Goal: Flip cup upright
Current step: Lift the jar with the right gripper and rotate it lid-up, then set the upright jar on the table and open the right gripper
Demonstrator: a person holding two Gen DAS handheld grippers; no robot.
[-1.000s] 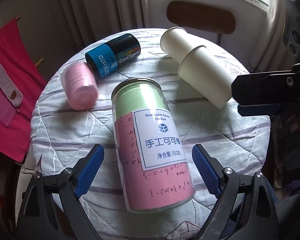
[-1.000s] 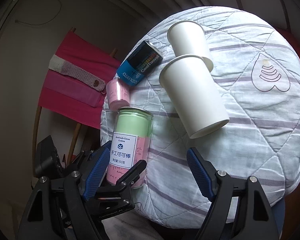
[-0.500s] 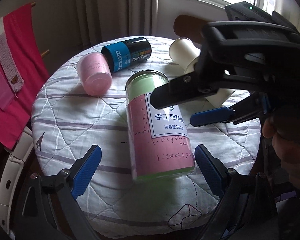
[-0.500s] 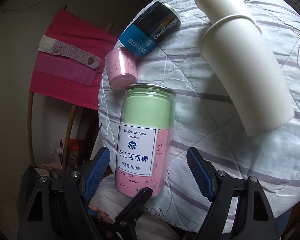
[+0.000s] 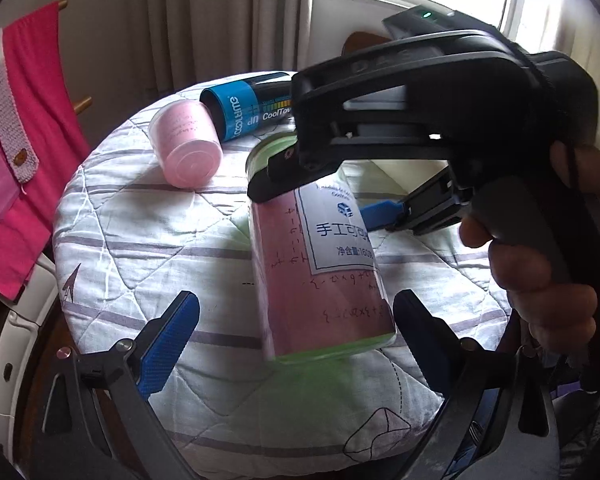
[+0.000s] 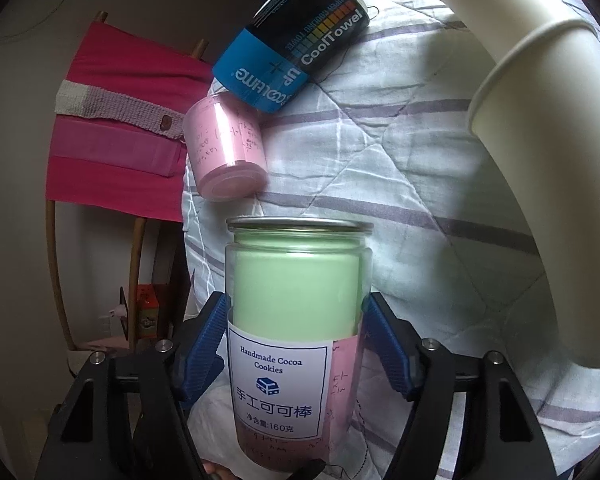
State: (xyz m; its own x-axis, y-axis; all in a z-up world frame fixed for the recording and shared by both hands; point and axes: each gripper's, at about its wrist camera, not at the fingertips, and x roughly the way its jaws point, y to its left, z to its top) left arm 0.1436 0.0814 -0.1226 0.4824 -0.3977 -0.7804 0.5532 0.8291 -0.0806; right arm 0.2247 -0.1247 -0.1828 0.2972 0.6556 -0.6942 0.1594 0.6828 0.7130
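A clear cookie jar point(image 6: 296, 320) with green and pink inside and a white label lies on its side on the round quilted table point(image 5: 140, 240). My right gripper point(image 6: 296, 344) is shut on the jar, its blue pads point(image 6: 204, 340) pressing both sides. In the left wrist view the right gripper point(image 5: 323, 196) straddles the jar point(image 5: 319, 272) from the right. My left gripper point(image 5: 296, 344) is open, its blue pads point(image 5: 168, 344) wide on either side of the jar's near end, not touching.
A small pink cup point(image 6: 224, 152) and a blue and black CoolTowel canister point(image 6: 296, 40) lie on their sides at the table's far left. Two nested white paper cups point(image 6: 539, 140) lie to the right. A pink cloth point(image 5: 16, 160) hangs off the table's left.
My right gripper has moved in over the jar and closed on it. The left gripper has stayed open around the jar's near end.
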